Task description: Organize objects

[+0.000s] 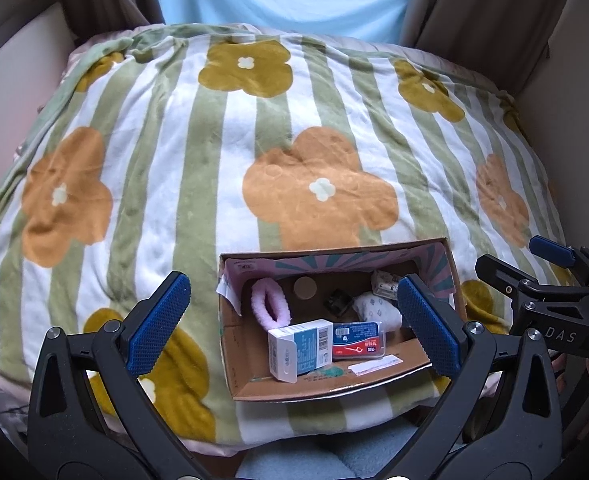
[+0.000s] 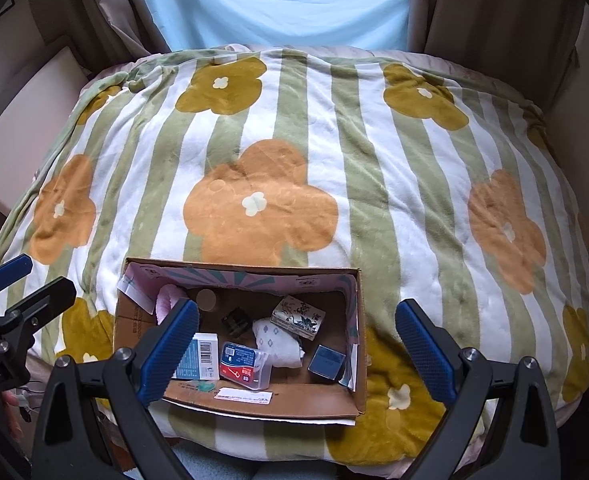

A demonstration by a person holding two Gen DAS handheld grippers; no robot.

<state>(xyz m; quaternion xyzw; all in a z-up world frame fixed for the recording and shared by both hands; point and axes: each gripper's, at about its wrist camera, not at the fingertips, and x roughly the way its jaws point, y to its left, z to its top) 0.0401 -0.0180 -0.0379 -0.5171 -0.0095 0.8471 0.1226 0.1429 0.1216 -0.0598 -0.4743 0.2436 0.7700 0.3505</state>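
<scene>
Left gripper jaws were spread wide, empty, hovering above the box; its right pad overlapped the box's right end in view. Right gripper jaws were also spread wide, empty; its left pad covered part of the box's left half. The box sat open-topped at the near edge of the blanket, near flap folded down toward the person. Inside, left to right: pink scrunchie, white-blue carton, red-blue case, round tan lid, small black item, white patterned cloth. The goods lay crowded in the near half; bare cardboard floor showed by the far wall. The blanket beyond the box was all open room, out to the curtains; beige walls hemmed both sides. Right view alone showed a dark blue cube against the box's right wall and the whole of a floral tin leaning on the cloth; in left view the tin was only a corner and the cube was hidden behind the pad. Left view showed the full scrunchie, which right view mostly hid. Each view caught the other gripper at its edge.
</scene>
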